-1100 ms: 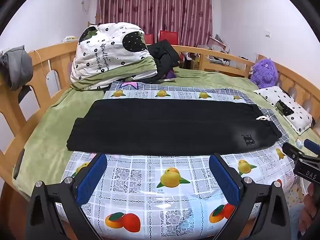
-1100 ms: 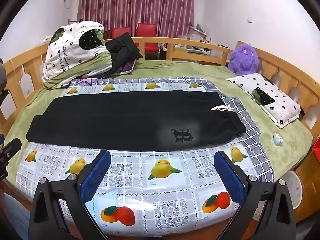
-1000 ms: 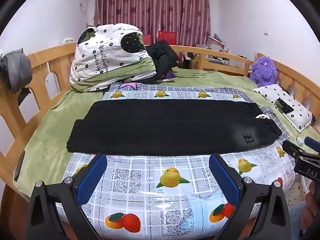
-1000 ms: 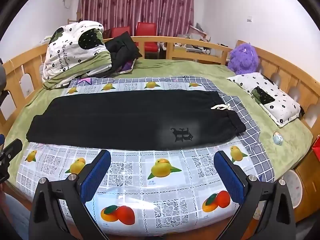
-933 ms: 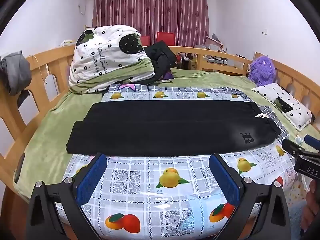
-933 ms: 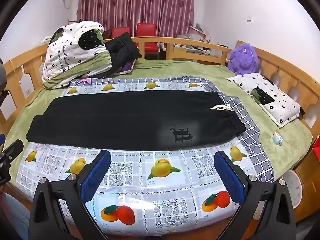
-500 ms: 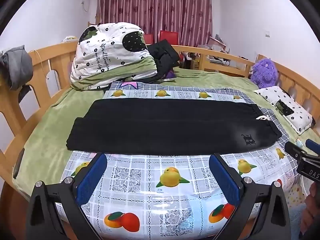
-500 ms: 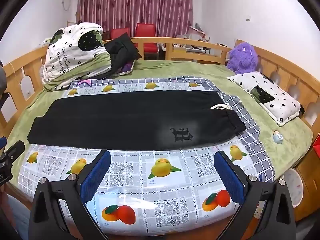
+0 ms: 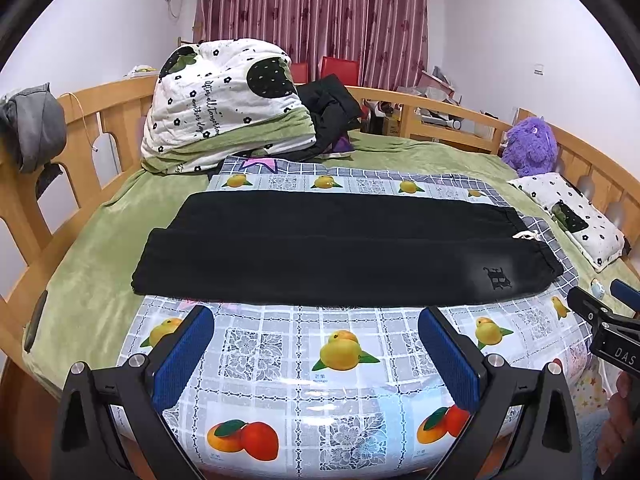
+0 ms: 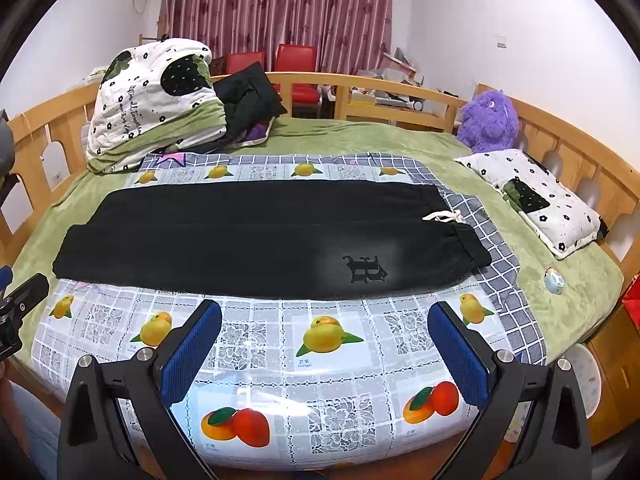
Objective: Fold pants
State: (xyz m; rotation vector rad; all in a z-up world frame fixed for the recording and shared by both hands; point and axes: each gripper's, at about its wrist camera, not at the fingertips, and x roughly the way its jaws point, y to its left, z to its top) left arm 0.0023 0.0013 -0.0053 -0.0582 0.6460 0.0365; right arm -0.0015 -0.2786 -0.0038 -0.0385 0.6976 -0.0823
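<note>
Black pants [image 9: 340,248] lie flat across the fruit-print mat [image 9: 344,360] on the bed, folded lengthwise, leg ends at the left, waistband with white drawstring [image 10: 444,216] at the right. A dark logo [image 10: 365,268] shows near the waist. The pants also show in the right wrist view [image 10: 260,236]. My left gripper [image 9: 316,344] is open and empty, hovering over the mat's near edge, short of the pants. My right gripper [image 10: 324,344] is open and empty, likewise short of the pants. The right gripper's tip shows at the left wrist view's right edge [image 9: 600,316].
A folded quilt [image 9: 224,100] and dark clothes [image 9: 332,112] sit at the far left of the bed. A purple plush toy [image 10: 488,120] and a small pillow [image 10: 536,200] lie at the right. Wooden rails [image 9: 80,120] ring the bed. A small round object [image 10: 554,280] lies on the green blanket.
Both grippers have only drifted slightly; the pants have not moved and both grippers stay open.
</note>
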